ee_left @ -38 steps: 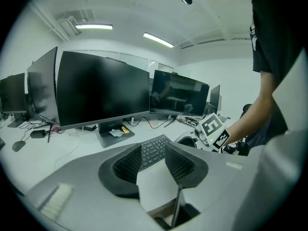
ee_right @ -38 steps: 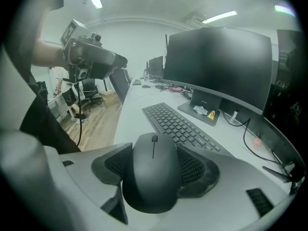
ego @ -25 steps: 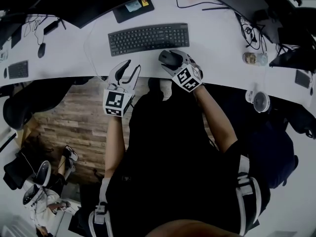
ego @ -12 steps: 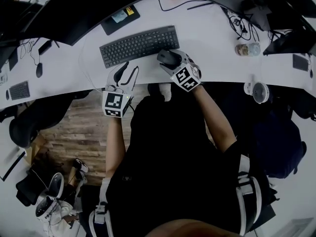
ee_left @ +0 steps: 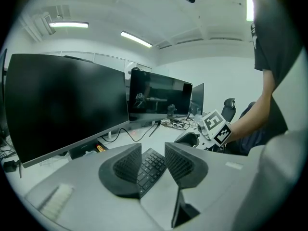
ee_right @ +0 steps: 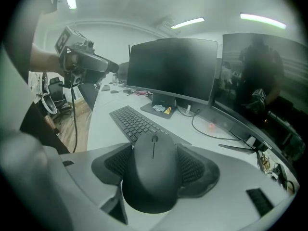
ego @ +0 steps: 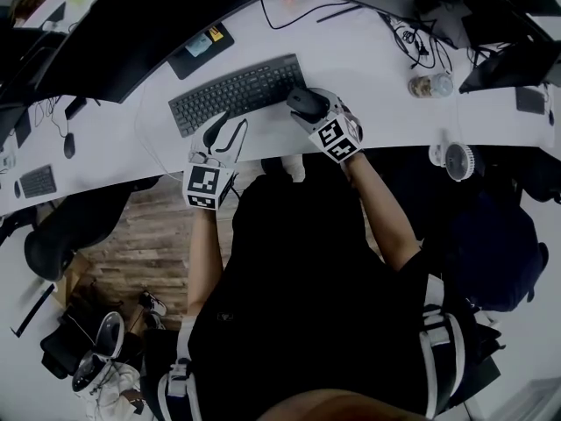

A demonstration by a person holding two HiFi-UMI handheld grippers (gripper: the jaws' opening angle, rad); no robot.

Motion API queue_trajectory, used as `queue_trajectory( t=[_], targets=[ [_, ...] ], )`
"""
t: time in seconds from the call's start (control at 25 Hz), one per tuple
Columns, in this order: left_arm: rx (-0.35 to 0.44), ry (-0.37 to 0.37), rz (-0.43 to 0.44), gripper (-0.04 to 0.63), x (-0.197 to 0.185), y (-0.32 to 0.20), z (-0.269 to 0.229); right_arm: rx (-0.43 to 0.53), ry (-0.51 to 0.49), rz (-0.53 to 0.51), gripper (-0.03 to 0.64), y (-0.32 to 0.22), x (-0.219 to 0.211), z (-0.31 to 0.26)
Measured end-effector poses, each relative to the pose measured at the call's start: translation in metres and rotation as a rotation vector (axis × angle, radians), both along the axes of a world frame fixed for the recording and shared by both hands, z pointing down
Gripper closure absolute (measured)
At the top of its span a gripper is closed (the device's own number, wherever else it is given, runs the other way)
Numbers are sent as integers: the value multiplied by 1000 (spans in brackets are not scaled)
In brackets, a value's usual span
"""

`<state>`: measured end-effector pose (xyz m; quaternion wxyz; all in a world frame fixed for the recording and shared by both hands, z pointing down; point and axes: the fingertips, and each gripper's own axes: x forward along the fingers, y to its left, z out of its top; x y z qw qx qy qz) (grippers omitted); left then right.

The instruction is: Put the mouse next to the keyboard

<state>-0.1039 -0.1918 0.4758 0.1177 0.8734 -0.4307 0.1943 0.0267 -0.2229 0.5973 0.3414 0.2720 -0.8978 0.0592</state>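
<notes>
Right forearm reaches forward and down over the tabletop (ego: 377, 64). The right gripper (ego: 314, 112) is clamped on the mouse (ego: 305, 102), pads on its two flanks. Mouse sits at the right end of the keyboard (ego: 235, 90); contact with the tabletop cannot be told. Its long axis runs along the gripper, wheel end pointing away from the person toward the monitor (ee_right: 171, 66). Left gripper (ego: 230, 130) hovers at the keyboard's near edge, jaws apart, nothing between them. A cable (ego: 316, 11) lies behind the keyboard.

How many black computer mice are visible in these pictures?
2. One black computer mouse is gripped by the right gripper; a second black mouse lies far left on the white desk. More may be hidden.
</notes>
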Motion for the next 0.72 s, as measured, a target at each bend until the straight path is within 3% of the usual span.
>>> queue_trajectory(
  t=[0.72],
  targets=[
    [-29, -27, 14, 446, 21, -28, 7, -24, -35, 123, 325, -38, 37, 19]
  ],
)
